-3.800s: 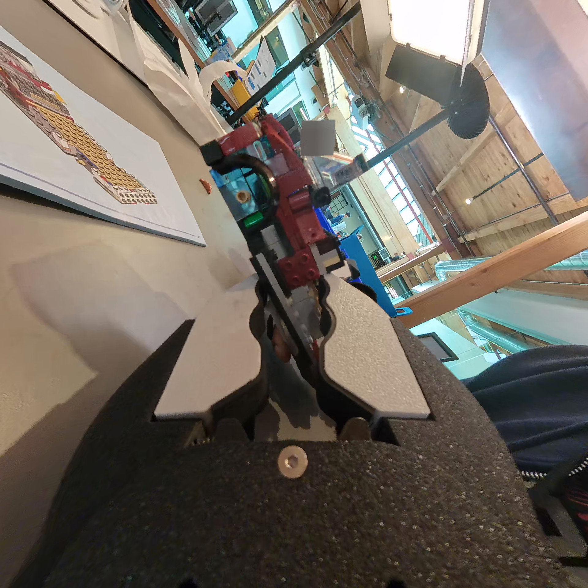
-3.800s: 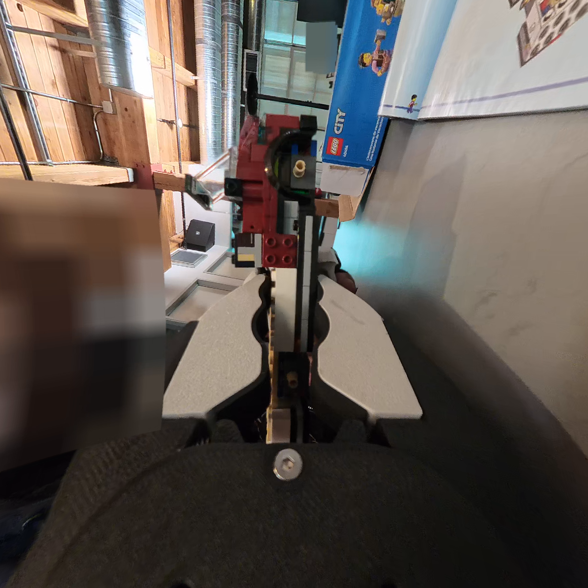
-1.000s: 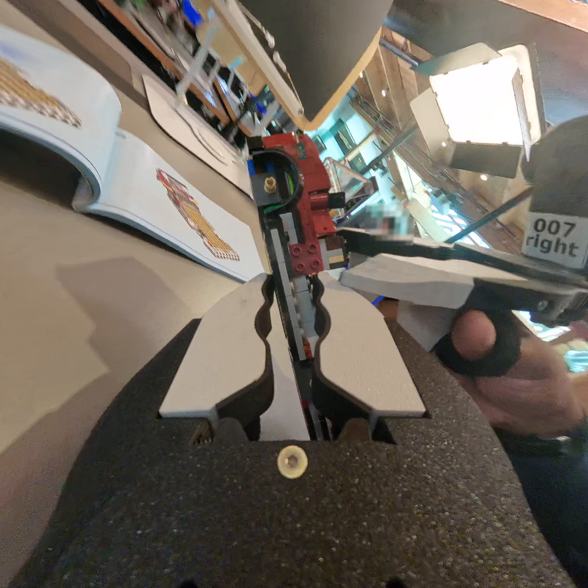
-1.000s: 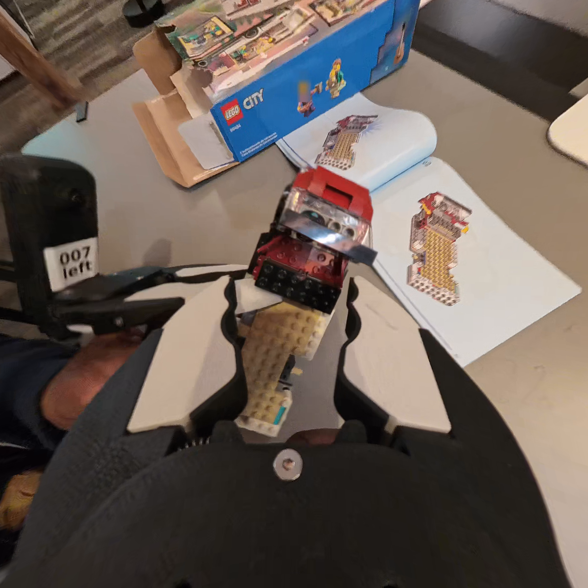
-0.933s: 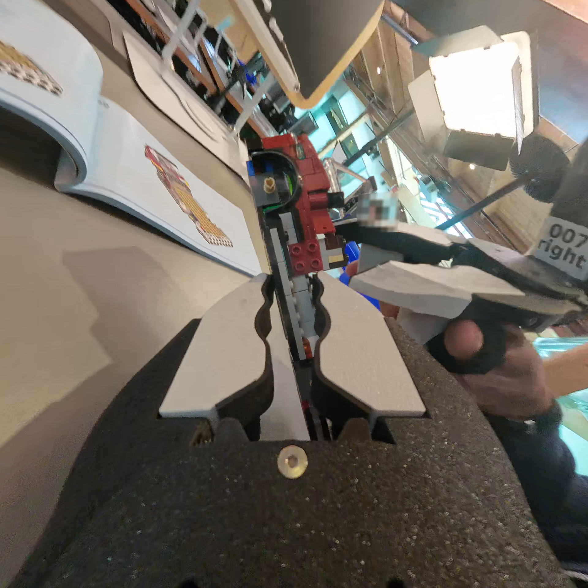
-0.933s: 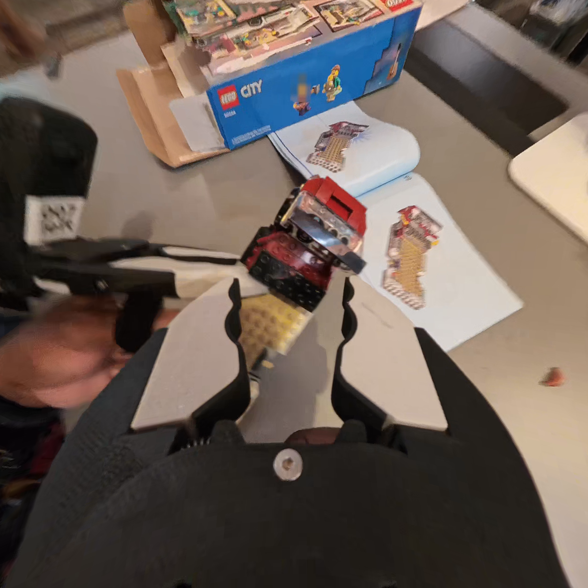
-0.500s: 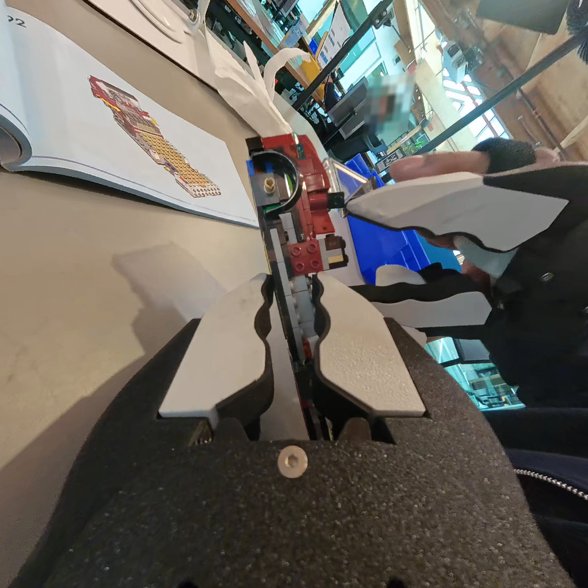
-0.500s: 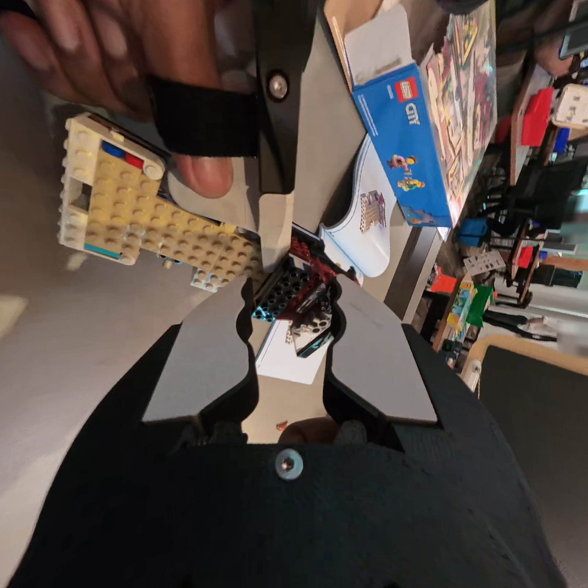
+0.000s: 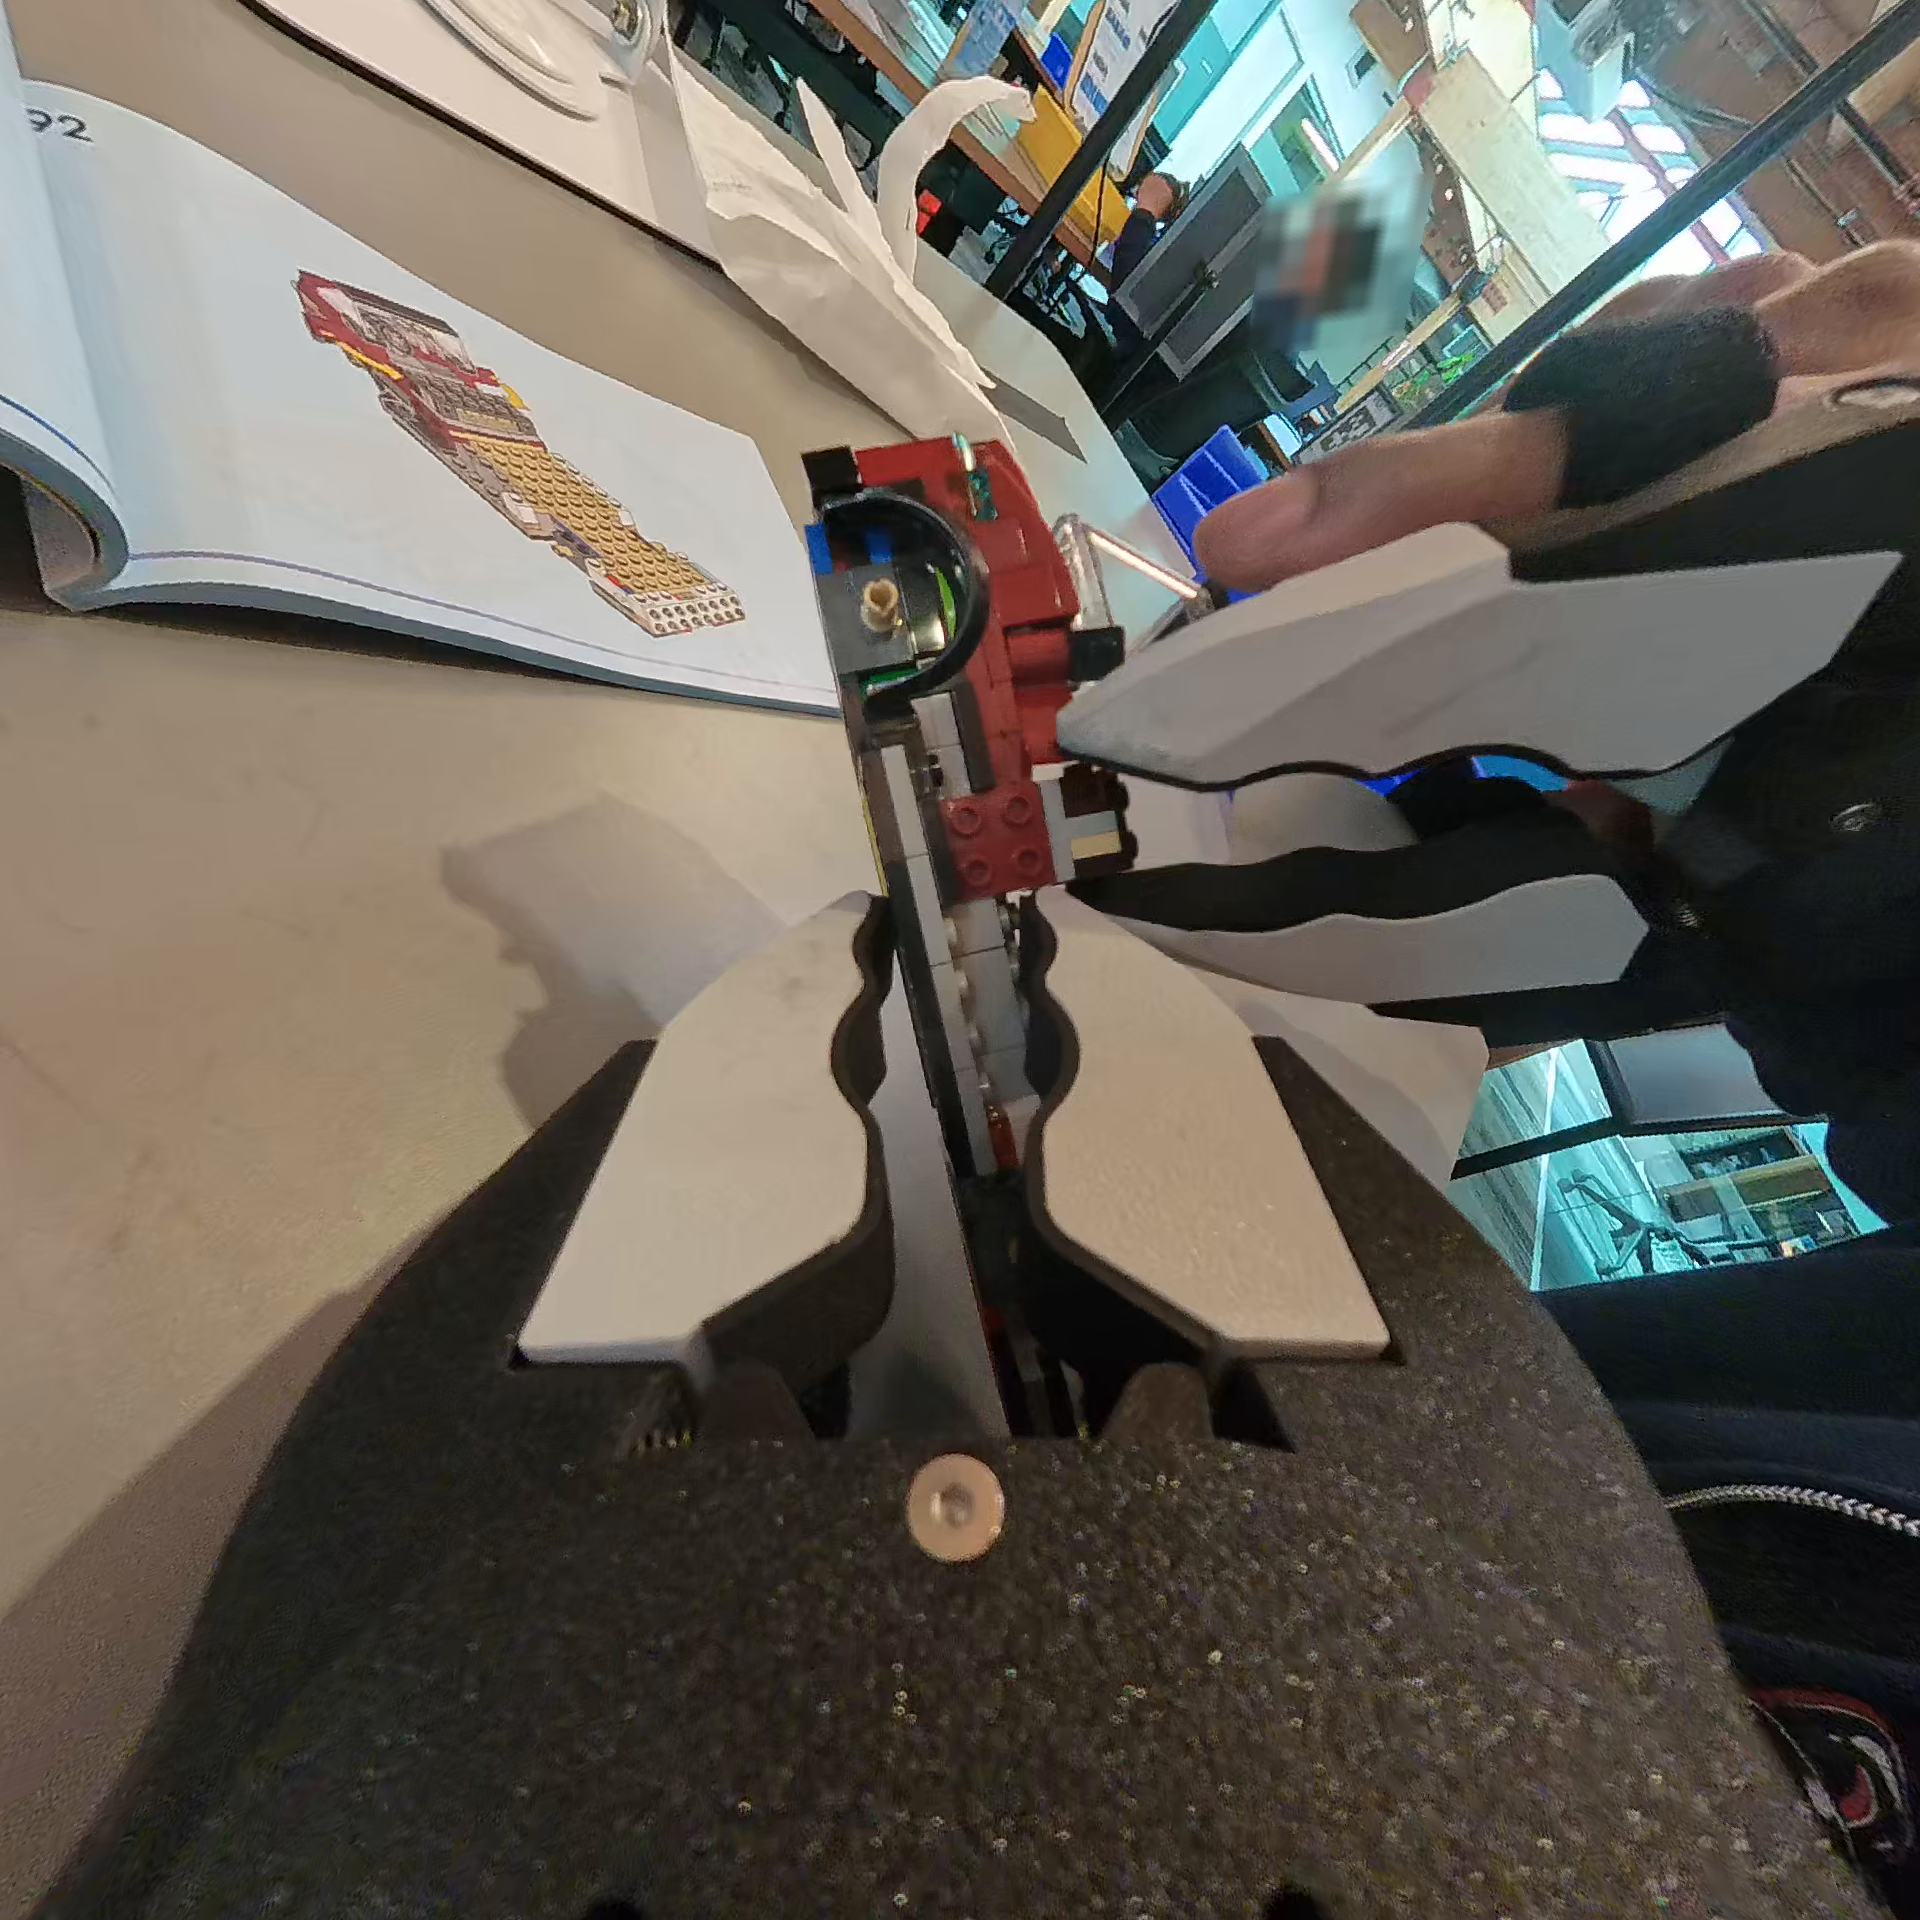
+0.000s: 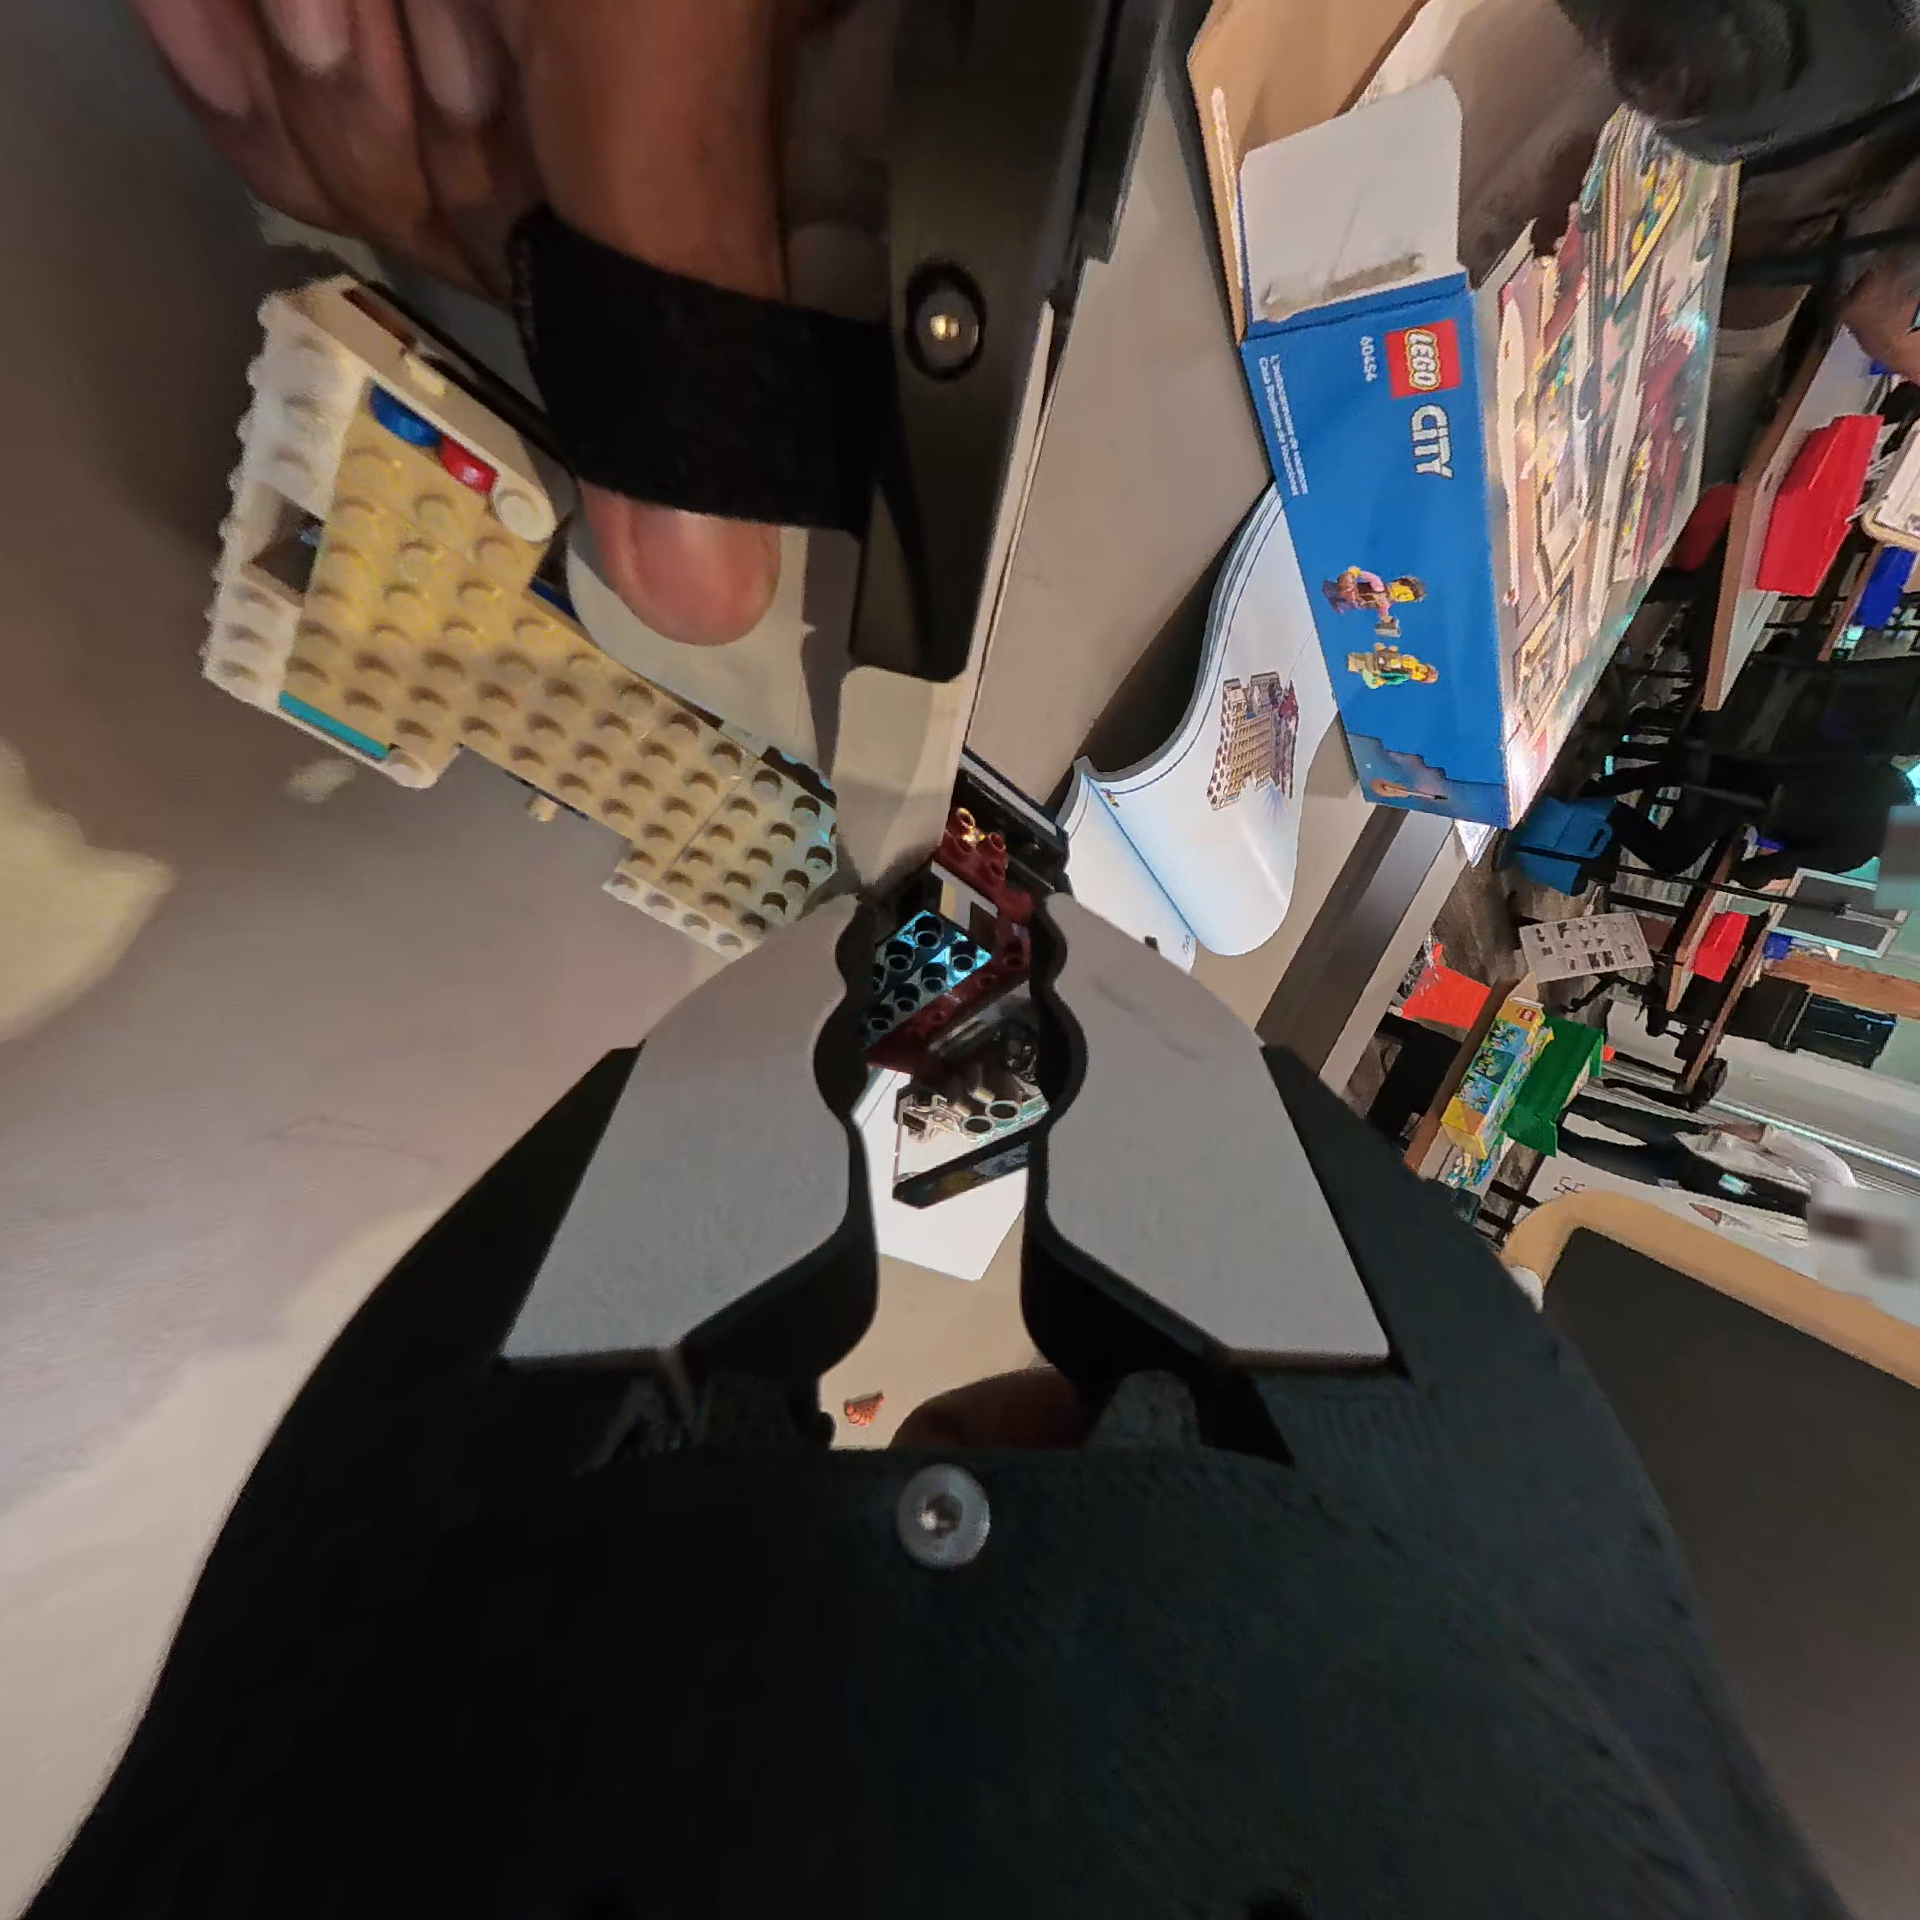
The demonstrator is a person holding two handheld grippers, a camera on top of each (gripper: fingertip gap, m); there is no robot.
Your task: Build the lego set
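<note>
Right now the left gripper squeezes the flat tan-and-grey base of a red, black and tan toy brick model, held up above the grey table; the right gripper pinches the dark red and black end of it from 3 o'clock; an open picture booklet lies at 10 o'clock; a blue toy box lies farther back.

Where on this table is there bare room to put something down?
The grey table is bare on the near side of the open booklet, left of the brick model. It is crowded beyond: booklet, white paper bag and blue box.
</note>
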